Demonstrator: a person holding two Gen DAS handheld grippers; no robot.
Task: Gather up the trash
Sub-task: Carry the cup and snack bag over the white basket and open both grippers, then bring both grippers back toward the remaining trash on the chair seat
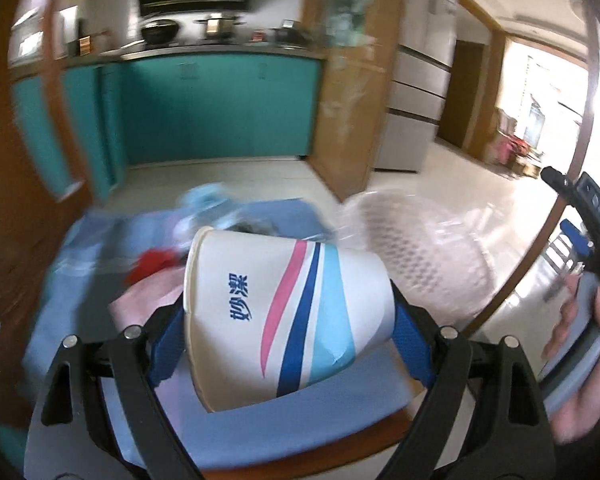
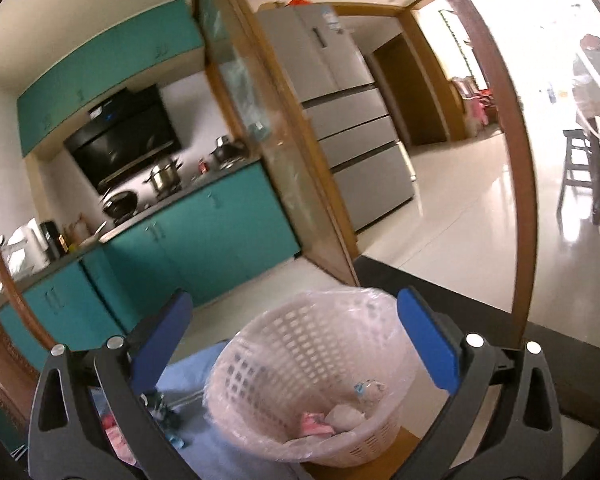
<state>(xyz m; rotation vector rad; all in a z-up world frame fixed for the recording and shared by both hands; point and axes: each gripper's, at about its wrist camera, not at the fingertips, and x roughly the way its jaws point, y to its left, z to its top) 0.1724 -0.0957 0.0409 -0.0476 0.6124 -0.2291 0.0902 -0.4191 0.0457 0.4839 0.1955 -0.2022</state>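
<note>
My left gripper [image 1: 290, 340] is shut on a white paper cup [image 1: 284, 312] with pink and blue stripes, which lies sideways between the blue pads above the blue cloth [image 1: 280, 432]. To its right stands a pink plastic basket [image 1: 412, 248] with a clear liner, blurred in this view. My right gripper [image 2: 296, 300] is open with nothing between its fingers and hangs over the basket [image 2: 312, 364], which holds pink and white scraps. The right gripper [image 1: 564, 206] also shows at the right edge of the left wrist view, held by a hand [image 1: 580, 360].
A red scrap [image 1: 152, 264], a pink wrapper [image 1: 140, 304] and a light blue item [image 1: 208, 196] lie on the cloth behind the cup. Teal kitchen cabinets [image 2: 204, 236], a wooden doorframe [image 2: 284, 160], a grey fridge [image 2: 356, 128] and a dark stool [image 2: 580, 172] stand beyond.
</note>
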